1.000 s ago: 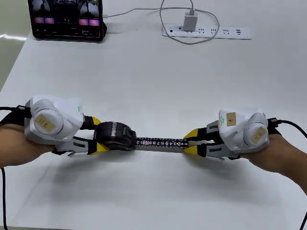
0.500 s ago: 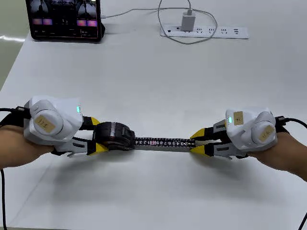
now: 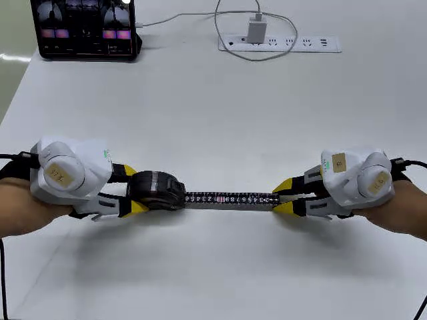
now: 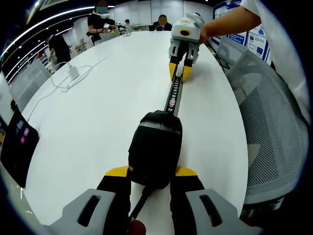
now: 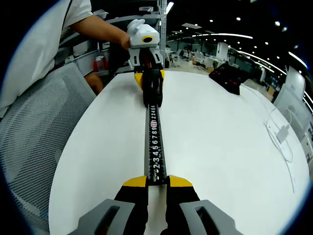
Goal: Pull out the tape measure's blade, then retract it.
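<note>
A black tape measure case (image 3: pixel 157 190) lies on the white table, and my left gripper (image 3: pixel 132 189) is shut on it; its own view shows the case (image 4: pixel 155 148) between the yellow-tipped jaws. The dark numbered blade (image 3: pixel 230 199) runs out of the case to the right, just above the table. My right gripper (image 3: pixel 282 197) is shut on the blade's end. In the right gripper view the blade (image 5: pixel 155 153) stretches from my right gripper (image 5: pixel 156 181) away to the case (image 5: pixel 152 86). The left gripper view shows the blade (image 4: pixel 174 95) reaching the right gripper (image 4: pixel 180 72).
A dark tablet (image 3: pixel 83 28) stands at the back left of the white table (image 3: pixel 200 113). A white power strip (image 3: pixel 280 44) with a charger and a looped cable (image 3: pixel 233 33) lies at the back. A mesh chair (image 4: pixel 269 117) stands beside the table.
My right gripper has moved to the right with the blade's end, so more of the blade is out of the case. The left gripper and case have stayed in place.
</note>
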### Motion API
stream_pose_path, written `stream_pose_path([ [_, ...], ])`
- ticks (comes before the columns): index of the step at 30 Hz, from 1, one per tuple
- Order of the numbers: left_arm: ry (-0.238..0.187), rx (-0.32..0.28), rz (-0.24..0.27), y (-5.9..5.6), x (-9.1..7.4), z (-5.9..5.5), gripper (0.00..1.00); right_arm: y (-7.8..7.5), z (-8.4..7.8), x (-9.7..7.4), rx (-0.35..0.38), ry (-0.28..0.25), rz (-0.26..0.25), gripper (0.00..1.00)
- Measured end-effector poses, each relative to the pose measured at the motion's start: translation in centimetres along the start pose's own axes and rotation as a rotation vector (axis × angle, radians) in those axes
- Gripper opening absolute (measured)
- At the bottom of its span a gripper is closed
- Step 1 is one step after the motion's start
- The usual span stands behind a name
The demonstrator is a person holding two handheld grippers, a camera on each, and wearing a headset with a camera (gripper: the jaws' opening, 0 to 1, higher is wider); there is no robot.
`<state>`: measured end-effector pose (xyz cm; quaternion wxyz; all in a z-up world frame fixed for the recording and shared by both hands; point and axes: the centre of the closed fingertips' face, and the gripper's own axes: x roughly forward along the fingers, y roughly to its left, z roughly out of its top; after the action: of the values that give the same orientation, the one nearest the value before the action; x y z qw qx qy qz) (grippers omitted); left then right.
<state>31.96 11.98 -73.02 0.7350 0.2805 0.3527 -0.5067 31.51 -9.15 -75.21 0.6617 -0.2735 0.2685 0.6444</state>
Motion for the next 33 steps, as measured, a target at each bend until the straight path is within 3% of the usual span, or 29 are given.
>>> stream_pose_path([
  [33, -0.002, 0.000, 0.003, -0.1, 0.0, 0.0, 0.25, 0.0, -1.9, -2.3, 0.019, 0.045, 0.012, 0.09],
])
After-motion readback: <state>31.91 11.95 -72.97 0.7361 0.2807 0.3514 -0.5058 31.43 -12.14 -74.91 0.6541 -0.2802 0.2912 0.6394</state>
